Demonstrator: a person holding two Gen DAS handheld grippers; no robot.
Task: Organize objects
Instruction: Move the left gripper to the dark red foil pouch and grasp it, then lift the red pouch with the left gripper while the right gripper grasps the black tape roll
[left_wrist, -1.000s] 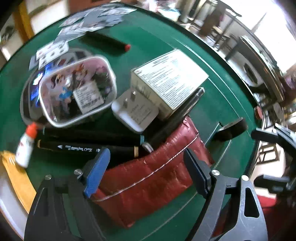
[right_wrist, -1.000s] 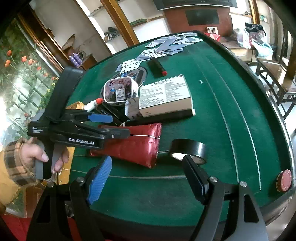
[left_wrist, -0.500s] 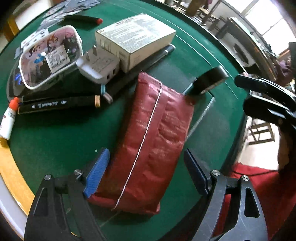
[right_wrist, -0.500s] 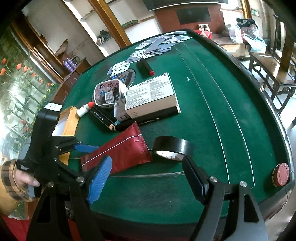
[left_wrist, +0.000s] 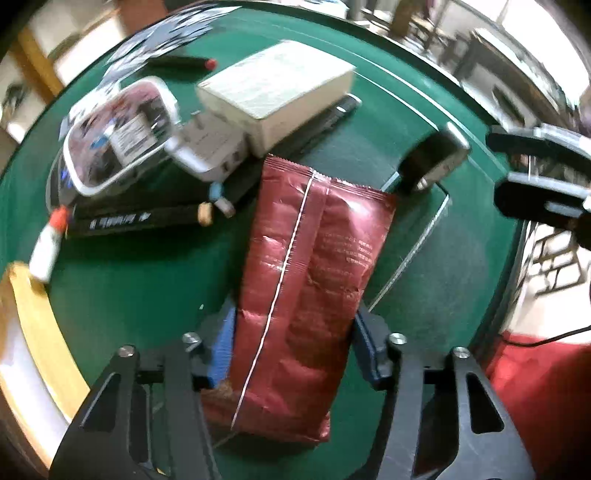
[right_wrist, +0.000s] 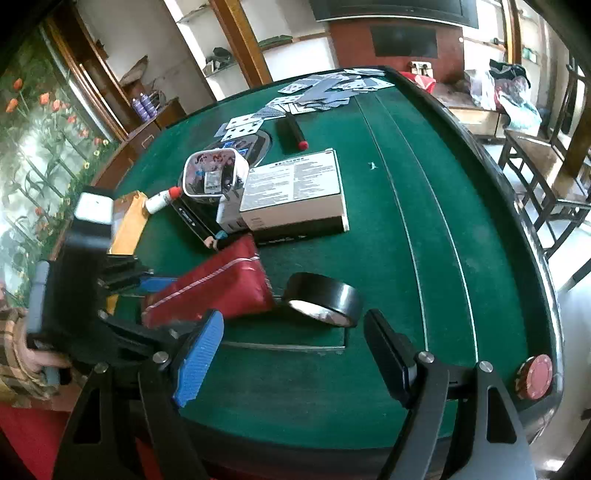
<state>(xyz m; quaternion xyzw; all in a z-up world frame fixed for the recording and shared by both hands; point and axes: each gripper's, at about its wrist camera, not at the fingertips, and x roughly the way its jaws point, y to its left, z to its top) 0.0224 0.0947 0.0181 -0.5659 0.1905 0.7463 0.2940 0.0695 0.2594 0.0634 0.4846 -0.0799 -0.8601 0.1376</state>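
Red pouch (left_wrist: 306, 280): on green counter (left_wrist: 129, 295), long axis running away from left gripper (left_wrist: 291, 350), whose jaws have just closed onto its near end. Right gripper (right_wrist: 295, 350): open, empty, beside pouch.

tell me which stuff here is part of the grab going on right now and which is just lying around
In the job now:
- red foil pouch, its near end between the fingers
- left gripper, fingers just been closing onto the pouch

Lying about:
- black tape roll
- white box
- markers
- white charger
- small glue bottle
- playing cards
- red chip
- right gripper, open over bare felt
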